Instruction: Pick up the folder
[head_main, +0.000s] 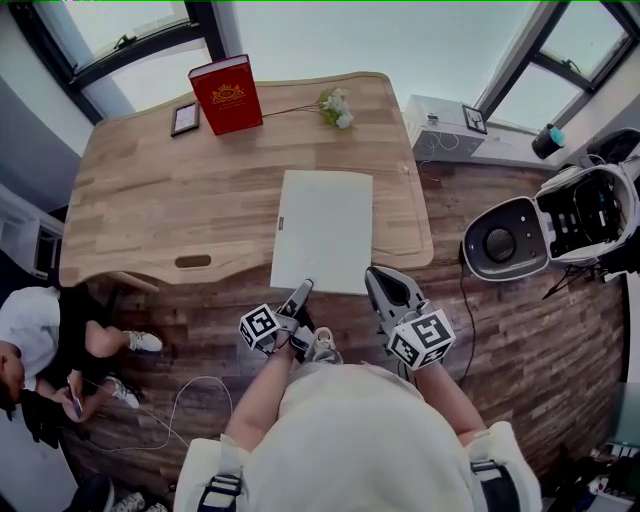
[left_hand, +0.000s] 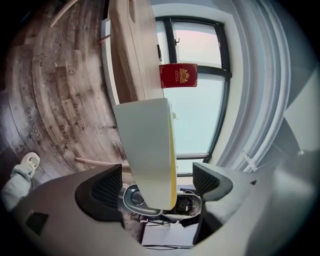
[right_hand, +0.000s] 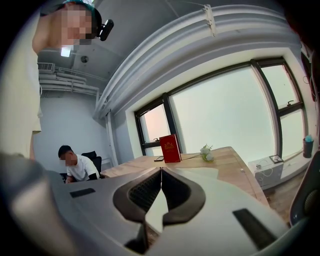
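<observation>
A white folder (head_main: 325, 225) lies flat on the wooden table (head_main: 170, 190), its near end hanging a little over the front edge. My left gripper (head_main: 305, 288) is at that near edge, rolled on its side. In the left gripper view the folder (left_hand: 145, 145), with a yellow strip along one edge, stands between the wide-open jaws of the left gripper (left_hand: 159, 182), and neither pad presses on it. My right gripper (head_main: 377, 276) hovers just right of the folder's near corner. Its jaws (right_hand: 161, 172) meet tip to tip with nothing between them, and the folder (right_hand: 202, 173) shows beyond.
At the table's far edge stand a red book (head_main: 227, 93), a small picture frame (head_main: 185, 118) and a sprig of white flowers (head_main: 335, 107). A person (head_main: 30, 340) sits on the floor at left beside a cable. An open white machine (head_main: 550, 225) is on the floor at right.
</observation>
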